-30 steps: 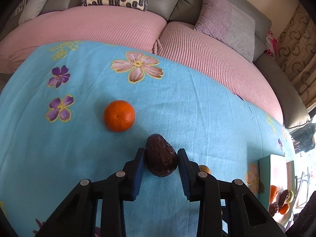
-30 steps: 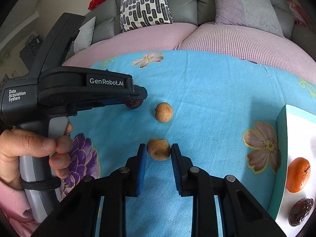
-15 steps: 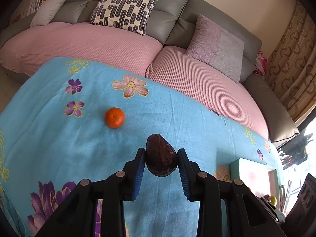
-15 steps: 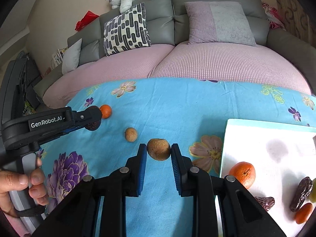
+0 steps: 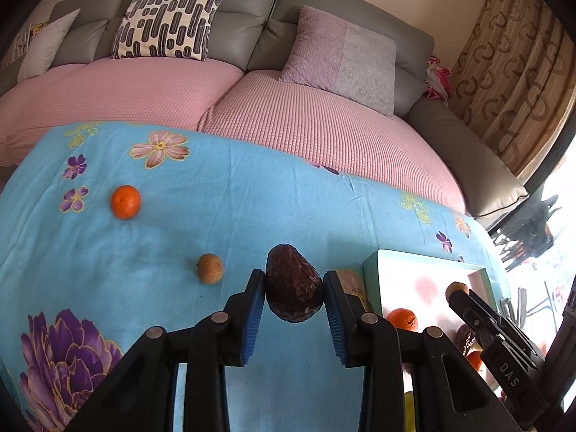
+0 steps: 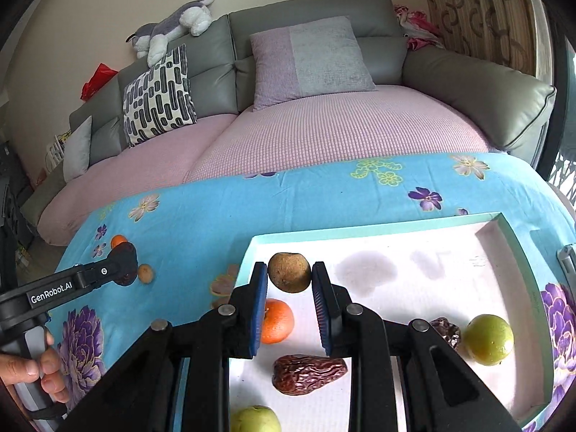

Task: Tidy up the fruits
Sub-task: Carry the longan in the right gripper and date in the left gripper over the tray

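Note:
My left gripper is shut on a dark wrinkled date, held above the blue flowered cloth. A tangerine and a small brown longan lie on the cloth to its left. My right gripper is shut on a brown longan, held over the near left corner of the white tray with a teal rim. In the tray lie a tangerine, a date, another date, a green fruit and a second green fruit.
The blue flowered cloth covers the table in front of a grey sofa with pink covers and cushions. In the right wrist view a hand holds the left gripper's handle at the left. The tray's far half is bare.
Both grippers rose and swung to the right with their fruits. The right gripper now hangs over the tray's corner, and the left one has neared the tray.

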